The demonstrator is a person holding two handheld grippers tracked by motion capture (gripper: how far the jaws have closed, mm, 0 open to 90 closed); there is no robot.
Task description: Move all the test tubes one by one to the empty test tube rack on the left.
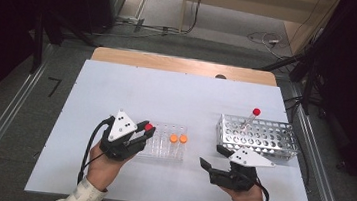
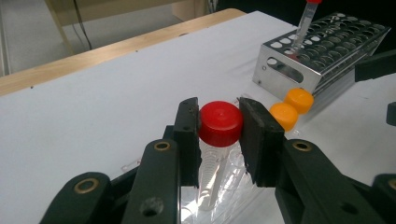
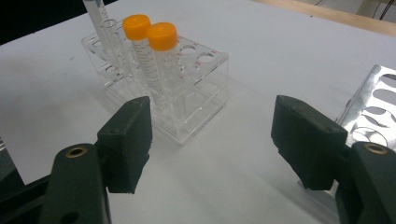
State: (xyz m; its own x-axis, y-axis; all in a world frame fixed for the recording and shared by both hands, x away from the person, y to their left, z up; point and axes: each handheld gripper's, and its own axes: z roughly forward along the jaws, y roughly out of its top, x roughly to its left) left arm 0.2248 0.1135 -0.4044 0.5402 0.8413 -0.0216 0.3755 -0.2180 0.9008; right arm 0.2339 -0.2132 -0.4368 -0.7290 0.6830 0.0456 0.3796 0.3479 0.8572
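Red screw cap of a clear plastic tube [image 2: 220,123] sits clamped between the left gripper [image 1: 144,129]'s jaws, tube body down in a hole of the clear acrylic rack [image 3: 187,100] on the white table [image 1: 117,89]; grip is at the cap, probably so the rack walls stay clear. Right gripper [image 3: 212,140] hovers empty beside the perforated metal rack [image 1: 263,134], jaws wide. Hidden: the tube's lower end behind the left jaws, so seating depth can't be judged; two orange-capped tubes [image 3: 149,32] stand nearby.
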